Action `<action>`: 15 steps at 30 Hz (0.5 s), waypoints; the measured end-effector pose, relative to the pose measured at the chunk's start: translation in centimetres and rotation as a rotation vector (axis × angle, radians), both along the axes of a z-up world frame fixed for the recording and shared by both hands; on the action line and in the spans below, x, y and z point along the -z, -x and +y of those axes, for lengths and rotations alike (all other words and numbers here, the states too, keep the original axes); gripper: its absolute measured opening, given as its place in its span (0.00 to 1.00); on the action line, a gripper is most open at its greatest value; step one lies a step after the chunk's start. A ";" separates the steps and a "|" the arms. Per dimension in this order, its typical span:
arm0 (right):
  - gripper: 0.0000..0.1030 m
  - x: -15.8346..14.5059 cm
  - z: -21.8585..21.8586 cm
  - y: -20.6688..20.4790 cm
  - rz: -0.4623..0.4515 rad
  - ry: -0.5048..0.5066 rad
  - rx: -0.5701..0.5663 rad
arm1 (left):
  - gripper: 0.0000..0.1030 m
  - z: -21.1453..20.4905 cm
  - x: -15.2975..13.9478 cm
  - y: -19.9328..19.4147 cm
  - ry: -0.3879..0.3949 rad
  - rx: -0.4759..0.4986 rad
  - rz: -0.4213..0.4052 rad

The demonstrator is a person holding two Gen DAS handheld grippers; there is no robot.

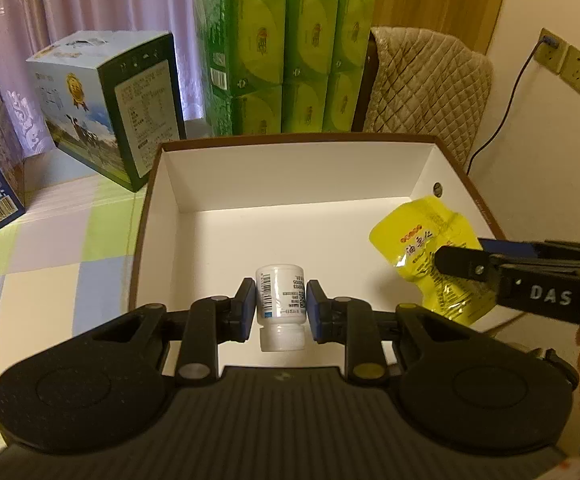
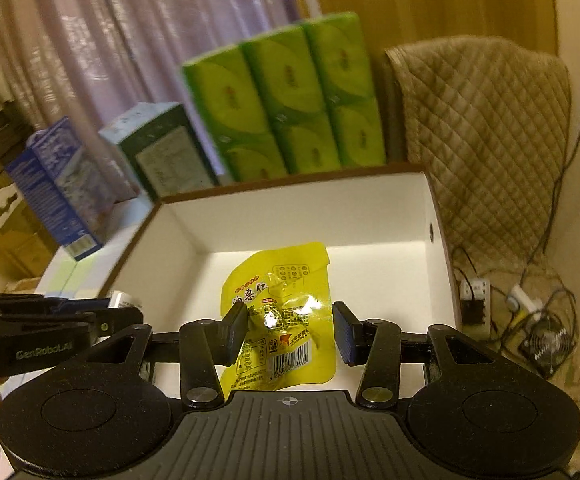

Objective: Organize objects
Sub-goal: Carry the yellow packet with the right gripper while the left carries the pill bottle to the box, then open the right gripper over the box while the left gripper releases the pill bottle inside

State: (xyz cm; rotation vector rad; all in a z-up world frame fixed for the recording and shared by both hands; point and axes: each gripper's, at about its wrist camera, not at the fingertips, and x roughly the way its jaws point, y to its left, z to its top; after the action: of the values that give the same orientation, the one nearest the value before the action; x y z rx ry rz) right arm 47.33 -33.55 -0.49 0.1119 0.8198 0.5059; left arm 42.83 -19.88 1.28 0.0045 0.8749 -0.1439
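White box (image 1: 226, 184) on desk (image 1: 50, 272). Left gripper (image 1: 281, 304): jaws clamped on small white bottle (image 1: 280, 300), over box floor. Right gripper (image 2: 290, 330): jaws wide, yellow snack pouch (image 2: 286, 308) between, apparently not gripped; contact unclear.

A small white plastic bottle (image 1: 280, 300) with a printed label sits between the left jaws, cap nearest the camera. A crinkled yellow foil snack pouch (image 2: 280, 316) spans the right jaws' gap, over an open white-lined cardboard box (image 1: 290, 172).
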 end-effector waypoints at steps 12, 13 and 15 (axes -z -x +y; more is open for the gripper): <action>0.41 5.5 1.6 -3.6 0.186 0.022 0.061 | 0.22 -0.5 3.8 -3.1 -0.010 -0.019 0.103; 0.41 5.7 1.6 -3.8 0.195 0.019 0.063 | 0.22 -0.5 4.1 -3.2 -0.010 -0.020 0.109; 0.41 6.0 1.7 -4.1 0.211 0.011 0.061 | 0.22 -0.5 4.4 -3.5 -0.012 -0.021 0.120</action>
State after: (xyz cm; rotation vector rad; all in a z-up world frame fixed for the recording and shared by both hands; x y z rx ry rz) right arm 51.48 -31.84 -6.45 0.1823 1.0218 0.4363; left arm 46.29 -20.38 -3.12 -0.0020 0.9955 -0.1202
